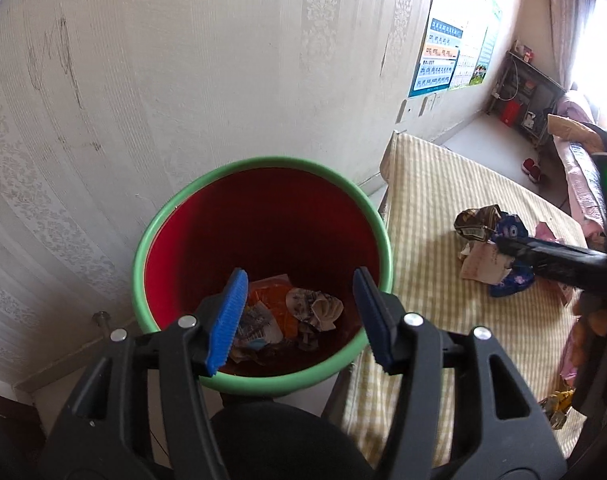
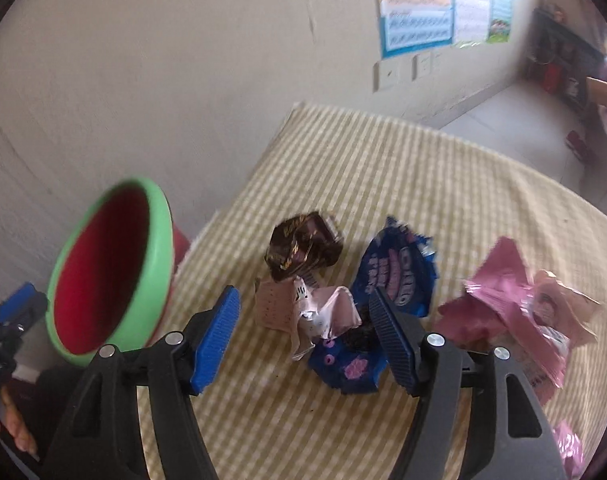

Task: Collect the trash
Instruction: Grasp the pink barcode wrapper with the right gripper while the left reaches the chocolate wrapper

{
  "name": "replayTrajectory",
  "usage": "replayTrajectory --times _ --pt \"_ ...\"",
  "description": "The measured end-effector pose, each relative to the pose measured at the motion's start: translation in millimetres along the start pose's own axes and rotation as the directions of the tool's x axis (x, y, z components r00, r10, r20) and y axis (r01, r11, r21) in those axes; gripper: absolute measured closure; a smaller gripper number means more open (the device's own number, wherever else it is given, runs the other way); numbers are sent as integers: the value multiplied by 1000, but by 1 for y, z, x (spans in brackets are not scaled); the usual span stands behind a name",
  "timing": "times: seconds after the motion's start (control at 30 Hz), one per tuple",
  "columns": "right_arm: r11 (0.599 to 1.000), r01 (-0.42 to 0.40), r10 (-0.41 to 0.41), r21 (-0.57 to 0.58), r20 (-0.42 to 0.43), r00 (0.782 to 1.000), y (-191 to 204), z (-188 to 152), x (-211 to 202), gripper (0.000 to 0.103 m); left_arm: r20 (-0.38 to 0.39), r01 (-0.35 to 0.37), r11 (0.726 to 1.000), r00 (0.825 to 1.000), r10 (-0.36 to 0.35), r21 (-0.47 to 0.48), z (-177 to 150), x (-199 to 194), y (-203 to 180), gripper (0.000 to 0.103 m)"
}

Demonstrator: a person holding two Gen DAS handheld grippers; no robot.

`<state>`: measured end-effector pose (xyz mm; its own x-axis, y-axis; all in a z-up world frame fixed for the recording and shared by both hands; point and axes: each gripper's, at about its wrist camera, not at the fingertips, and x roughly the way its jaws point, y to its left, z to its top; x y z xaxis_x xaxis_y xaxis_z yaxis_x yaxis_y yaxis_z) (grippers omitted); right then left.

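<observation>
Left wrist view: left gripper (image 1: 299,316) hangs over the red bin (image 1: 263,216) with the green rim, jaws spread wide, nothing between the blue pads (image 1: 229,320). Crumpled wrappers (image 1: 287,316) lie at the bottom of the bin. Bin stands against the patterned wall (image 1: 163,80), just beside the checked yellow cloth (image 1: 443,208). On the cloth, to the right, a heap of trash: a brown wrapper (image 1: 473,222) and a pale paper scrap (image 1: 483,266). The right gripper (image 1: 503,244) reaches into that heap from the right edge.

Right wrist view, a little blurred: right gripper (image 2: 305,336) low over the cloth (image 2: 383,172), jaws wide apart, gripping nothing. Between and just ahead of the pads: a pale pink wrapper (image 2: 303,306) and a blue wrapper (image 2: 395,272). The brown wrapper (image 2: 301,246) sits behind them. A pink packet (image 2: 511,304) lies to the right. The bin (image 2: 115,272) is off to the left, the left gripper (image 2: 15,312) beside it.
</observation>
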<state>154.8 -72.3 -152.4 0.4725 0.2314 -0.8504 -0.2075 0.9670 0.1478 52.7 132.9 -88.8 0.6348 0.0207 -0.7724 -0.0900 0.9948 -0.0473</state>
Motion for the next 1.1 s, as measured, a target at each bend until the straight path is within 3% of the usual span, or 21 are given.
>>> replayTrajectory --times 0.07,0.1,0.13,0.27,0.4,0.53,0.67,0.8,1.1 --pt "1000 22 -22 -13 -23 999 -2 0 11 38 -19 10 1000 1000 -10 -7 -3 2 -2 50" --pt "1000 13 -13 -13 -37 999 -4 -1 15 47 -28 12 1000 1000 -12 -1 -4 2 -5 50" --pt "1000 -3 2 -15 -48 999 -4 -3 17 67 -31 9 1000 999 -9 9 -4 3 -9 50" --pt "997 -71 70 -21 -42 997 -9 -19 10 69 -40 9 999 999 -7 50 -3 5 -25 51" --pt "990 -142 142 14 37 989 -20 -44 -29 69 -48 45 996 998 -41 77 -5 9 -46 50" --pt "990 -129 124 53 102 987 -38 -87 -69 69 -59 96 986 994 -89 134 1 23 -81 50" --pt "978 -116 92 175 139 986 -72 -116 -84 68 -93 154 972 986 -139 177 14 46 -124 50" --pt "967 -114 82 226 148 986 -98 -121 -85 68 -133 187 965 977 -164 182 23 68 -157 50" --pt "936 -210 161 284 184 970 -127 -128 -92 67 -236 218 959 956 -173 179 21 116 -199 46"
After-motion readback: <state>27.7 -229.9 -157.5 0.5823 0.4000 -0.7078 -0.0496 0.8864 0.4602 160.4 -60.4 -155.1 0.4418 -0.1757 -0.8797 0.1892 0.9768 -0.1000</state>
